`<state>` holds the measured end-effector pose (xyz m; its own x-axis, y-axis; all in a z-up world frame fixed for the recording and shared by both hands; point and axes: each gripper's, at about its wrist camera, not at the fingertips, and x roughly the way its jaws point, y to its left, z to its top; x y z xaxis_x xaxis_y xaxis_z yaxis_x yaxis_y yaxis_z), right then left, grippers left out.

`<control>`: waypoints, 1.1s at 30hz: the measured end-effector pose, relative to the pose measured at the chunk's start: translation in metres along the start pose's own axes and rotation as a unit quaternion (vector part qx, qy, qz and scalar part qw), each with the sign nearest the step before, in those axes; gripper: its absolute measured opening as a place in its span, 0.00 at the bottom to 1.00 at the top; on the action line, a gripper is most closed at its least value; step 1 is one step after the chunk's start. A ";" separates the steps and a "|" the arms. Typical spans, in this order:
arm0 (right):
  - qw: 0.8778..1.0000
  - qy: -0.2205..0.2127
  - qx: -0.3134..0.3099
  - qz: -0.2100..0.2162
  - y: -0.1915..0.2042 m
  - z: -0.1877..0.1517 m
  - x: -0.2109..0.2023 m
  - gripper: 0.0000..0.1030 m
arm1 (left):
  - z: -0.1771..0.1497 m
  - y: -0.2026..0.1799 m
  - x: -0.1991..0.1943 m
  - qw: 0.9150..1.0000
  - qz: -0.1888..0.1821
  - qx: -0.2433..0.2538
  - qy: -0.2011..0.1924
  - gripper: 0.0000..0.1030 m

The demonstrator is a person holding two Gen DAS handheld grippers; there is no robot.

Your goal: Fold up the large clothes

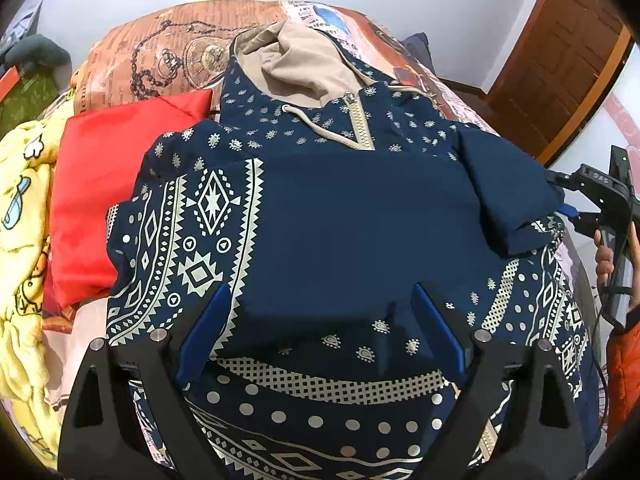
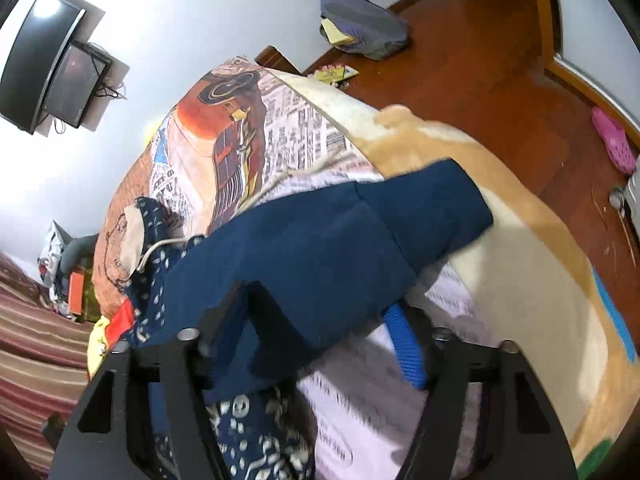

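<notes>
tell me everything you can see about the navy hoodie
The hoodie is navy woven-looking cloth with cream geometric bands and dots, a beige-lined hood, a short cream zipper and a drawcord. It lies front up on the printed bedspread, both plain sleeves folded across the chest, beside a red pillow.

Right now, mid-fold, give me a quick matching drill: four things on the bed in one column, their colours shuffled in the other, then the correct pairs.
Things:
1. hoodie sleeve
2. hood lining
3. cushion
4. blanket

Colours:
A. red
B. yellow with cartoon print
C. plain navy
D. beige

Pairs: 1-C, 2-D, 3-A, 4-B
</notes>
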<state>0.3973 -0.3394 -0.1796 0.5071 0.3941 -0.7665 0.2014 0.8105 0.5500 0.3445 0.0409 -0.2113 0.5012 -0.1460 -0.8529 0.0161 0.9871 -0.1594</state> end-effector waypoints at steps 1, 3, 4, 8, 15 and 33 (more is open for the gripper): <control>1.000 -0.001 -0.004 -0.007 0.001 0.002 0.003 0.33 | 0.000 0.001 0.000 1.000 0.000 -0.001 0.000 0.89; 1.000 0.002 -0.011 -0.014 0.002 0.004 0.006 0.11 | 0.000 0.003 0.000 1.000 0.000 -0.004 0.000 0.89; 1.000 0.002 -0.016 -0.016 0.006 0.005 0.008 0.10 | 0.000 0.003 0.000 1.000 0.001 -0.004 -0.001 0.89; 0.997 -0.027 -0.065 -0.027 0.030 0.003 -0.005 0.06 | 0.001 0.007 -0.009 1.000 0.002 -0.004 -0.011 0.89; 0.986 -0.063 -0.152 0.028 0.107 -0.007 -0.051 0.05 | 0.003 0.017 -0.048 0.999 -0.001 -0.004 -0.053 0.89; 0.937 0.049 -0.324 0.124 0.290 -0.135 0.003 0.05 | -0.028 0.100 -0.120 0.992 0.028 -0.061 -0.105 0.89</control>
<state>0.3444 -0.0448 -0.0672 0.3852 0.6168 -0.6864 -0.4794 0.7693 0.4222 0.2618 0.1555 -0.1386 0.6677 -0.0625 -0.7418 -0.1143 0.9760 -0.1851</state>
